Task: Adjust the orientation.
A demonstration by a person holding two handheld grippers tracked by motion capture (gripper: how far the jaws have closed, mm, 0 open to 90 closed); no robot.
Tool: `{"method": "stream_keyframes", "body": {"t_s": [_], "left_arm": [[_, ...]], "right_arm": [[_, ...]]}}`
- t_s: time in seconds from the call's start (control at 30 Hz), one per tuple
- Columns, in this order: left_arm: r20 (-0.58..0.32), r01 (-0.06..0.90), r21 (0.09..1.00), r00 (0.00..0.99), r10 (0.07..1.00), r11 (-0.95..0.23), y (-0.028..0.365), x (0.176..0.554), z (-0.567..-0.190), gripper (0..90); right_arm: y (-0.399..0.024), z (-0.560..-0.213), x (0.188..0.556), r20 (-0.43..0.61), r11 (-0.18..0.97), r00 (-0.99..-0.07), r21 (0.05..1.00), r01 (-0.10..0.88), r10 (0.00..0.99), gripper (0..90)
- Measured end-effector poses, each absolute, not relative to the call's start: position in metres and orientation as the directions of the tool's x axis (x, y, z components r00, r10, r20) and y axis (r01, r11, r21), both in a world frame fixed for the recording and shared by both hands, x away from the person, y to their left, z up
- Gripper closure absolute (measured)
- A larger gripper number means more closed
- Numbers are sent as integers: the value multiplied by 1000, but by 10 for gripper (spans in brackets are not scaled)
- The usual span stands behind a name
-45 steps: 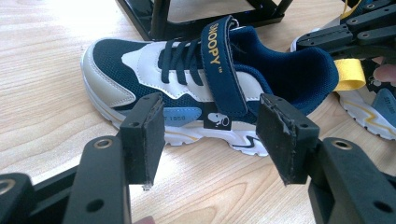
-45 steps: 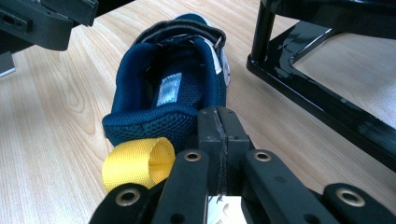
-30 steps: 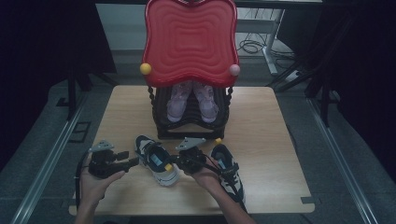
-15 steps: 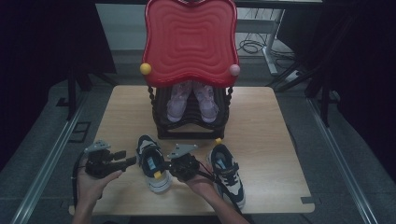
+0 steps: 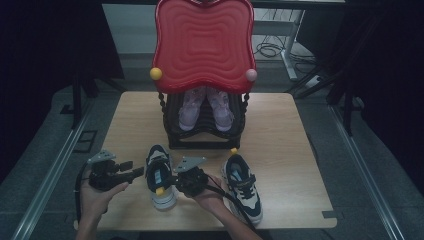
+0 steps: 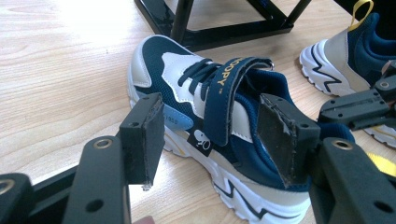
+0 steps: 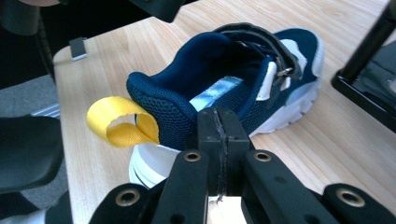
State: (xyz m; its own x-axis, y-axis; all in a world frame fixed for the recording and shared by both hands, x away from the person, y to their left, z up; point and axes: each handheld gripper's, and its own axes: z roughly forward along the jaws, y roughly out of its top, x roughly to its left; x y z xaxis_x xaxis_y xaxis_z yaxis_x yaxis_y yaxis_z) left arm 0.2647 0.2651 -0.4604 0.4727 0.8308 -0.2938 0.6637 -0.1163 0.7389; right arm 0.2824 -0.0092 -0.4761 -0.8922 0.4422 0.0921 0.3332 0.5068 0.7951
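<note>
Left navy sneaker (image 5: pixel 159 176) sat near-left of the shoe rack (image 5: pixel 204 131), heel collar pinched by the closed right gripper (image 7: pixel 218 135), apparently to steady it while the left gripper (image 6: pixel 210 140), jaws apart, lined up beside it.

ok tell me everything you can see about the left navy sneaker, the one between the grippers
The left sneaker is navy mesh with white and beige panels, dark laces, one navy strap with yellow lettering, a yellow heel loop and a chunky white sole. It stands upright on the wooden table, heel toward the person. The right gripper is shut on its heel collar; the open left gripper faces its side.
</note>
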Motion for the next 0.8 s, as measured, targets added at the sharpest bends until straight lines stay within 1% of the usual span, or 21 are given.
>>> {"method": "stream_keyframes", "body": {"t_s": [0.43, 0.8], "left_arm": [[-300, 663, 742, 460, 836, -99, 271, 264, -460, 421], [-301, 660, 746, 450, 841, -86, 276, 263, -458, 421]], "right_arm": [[17, -478, 273, 87, 523, -925, 804, 285, 371, 895], [33, -482, 269, 108, 500, -930, 818, 284, 352, 895]]}}
